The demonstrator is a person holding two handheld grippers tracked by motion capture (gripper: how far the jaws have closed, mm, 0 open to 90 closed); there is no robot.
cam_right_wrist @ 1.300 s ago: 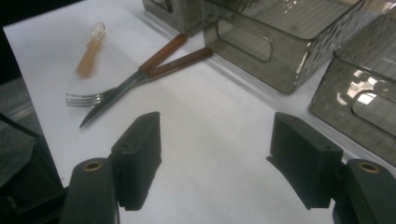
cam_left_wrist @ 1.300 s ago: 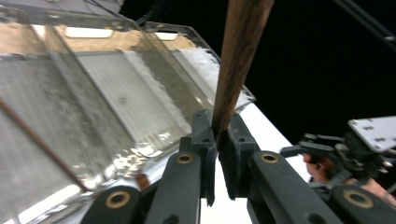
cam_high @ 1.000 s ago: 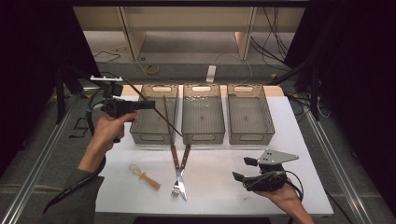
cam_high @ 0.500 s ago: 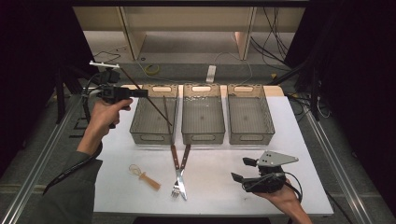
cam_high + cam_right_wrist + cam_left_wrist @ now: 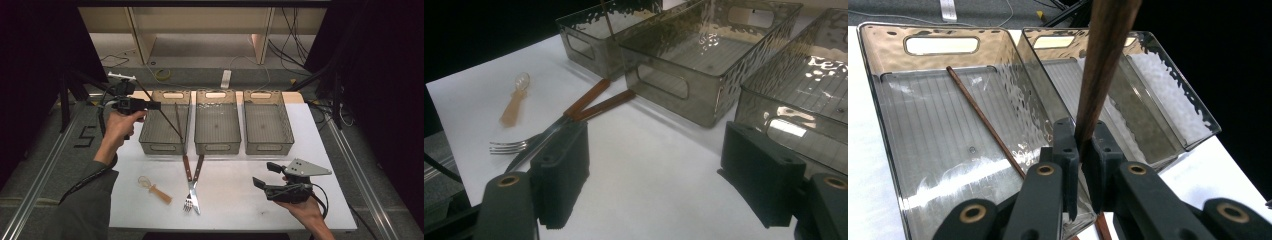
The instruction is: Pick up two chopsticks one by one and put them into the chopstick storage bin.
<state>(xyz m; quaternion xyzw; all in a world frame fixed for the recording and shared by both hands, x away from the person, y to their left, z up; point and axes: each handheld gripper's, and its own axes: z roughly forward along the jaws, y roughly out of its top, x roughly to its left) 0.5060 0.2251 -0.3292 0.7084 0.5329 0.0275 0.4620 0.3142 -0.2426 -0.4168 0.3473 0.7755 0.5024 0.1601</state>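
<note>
— Chopstick [image 5: 1100, 75] in the left gripper [image 5: 156, 106], is it? I can't see well from here.

— Yes, a dark wooden one. The two black jaws are pinched narrow on it, near one end, and the stick slants down from the gripper into the left bin [image 5: 165, 122]. In the left gripper view it runs up between the jaws and out of the top of the picture.

— And the other chopstick [image 5: 985, 120]?

— Lying inside that same left bin, slanting across its ribbed floor.

— What about the person's right hand?

— The right gripper [image 5: 266, 176] is low over the white table [image 5: 235, 200], near the front right corner. Its jaws stand wide apart, with nothing between them.

— Anything else on the table?

— Three smoky clear bins in a row at the back: the left one, a middle bin [image 5: 217, 122] and a right bin [image 5: 267, 122]. In front of the middle one lie a fork [image 5: 190, 187] and a knife [image 5: 196, 182] with brown handles, crossing near their tips. To their left lies a small pale spoon [image 5: 155, 189], well apart from both grippers.
</note>
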